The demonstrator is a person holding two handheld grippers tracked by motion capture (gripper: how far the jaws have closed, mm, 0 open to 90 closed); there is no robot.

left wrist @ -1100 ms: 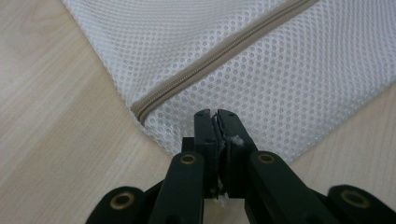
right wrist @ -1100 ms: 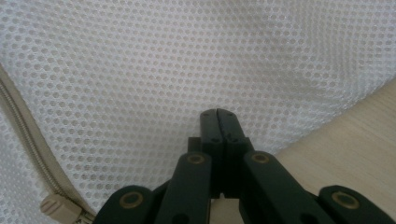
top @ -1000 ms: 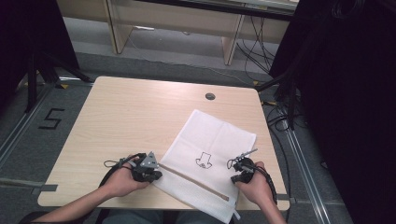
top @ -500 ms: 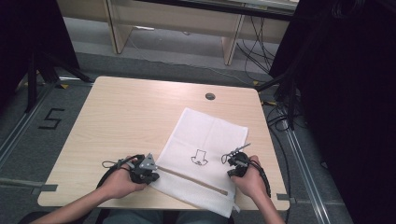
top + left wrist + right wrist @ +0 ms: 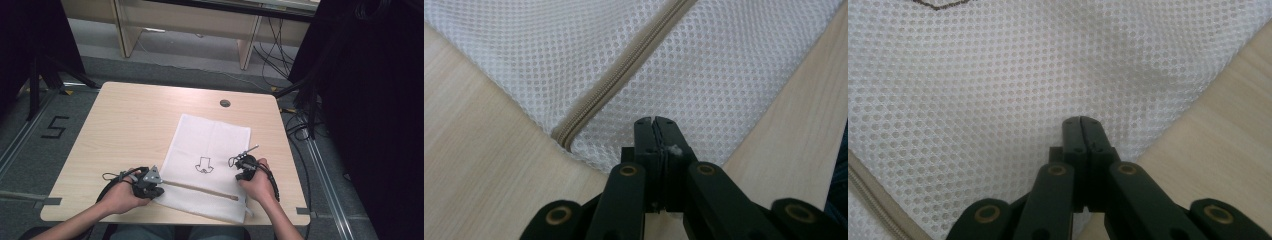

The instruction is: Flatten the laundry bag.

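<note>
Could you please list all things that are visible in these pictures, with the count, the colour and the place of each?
mesh bag: one, white, flat on the table, right of the middle.
zipper: one, beige, along the bag's near part.
printed mark: one, dark outline, on the bag's middle.
table: one, light wood.
cable hole: one, dark, at the table's far edge.
left gripper: one, black, jaws shut, at the bag's near left corner.
right gripper: one, black, jaws shut, over the bag's right edge.
</note>
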